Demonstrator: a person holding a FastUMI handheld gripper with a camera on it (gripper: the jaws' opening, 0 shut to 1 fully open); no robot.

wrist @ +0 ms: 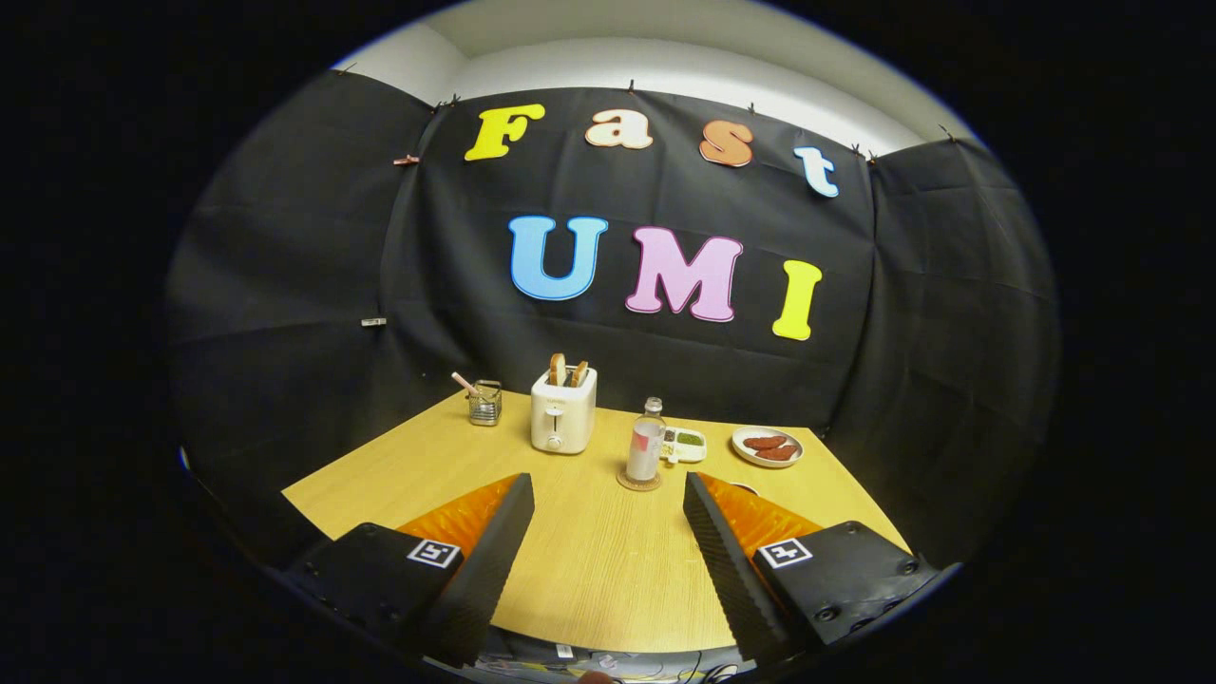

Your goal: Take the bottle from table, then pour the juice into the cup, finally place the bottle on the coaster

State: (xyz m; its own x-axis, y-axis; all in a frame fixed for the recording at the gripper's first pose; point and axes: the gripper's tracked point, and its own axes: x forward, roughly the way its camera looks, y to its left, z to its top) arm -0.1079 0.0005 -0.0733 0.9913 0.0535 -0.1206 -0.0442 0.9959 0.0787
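Wood-grain table (598, 560) is seen beneath the gripper (608, 513), whose fingers are spread wide with nothing held between them. The bottle (645, 444) is stood upright on the coaster (638, 484), beyond the fingers and well apart from them. A toaster (563, 415) with bread is set left of it, a glass (484, 402) farther left; a small tray (686, 444) and plate (768, 446) lie to its right.
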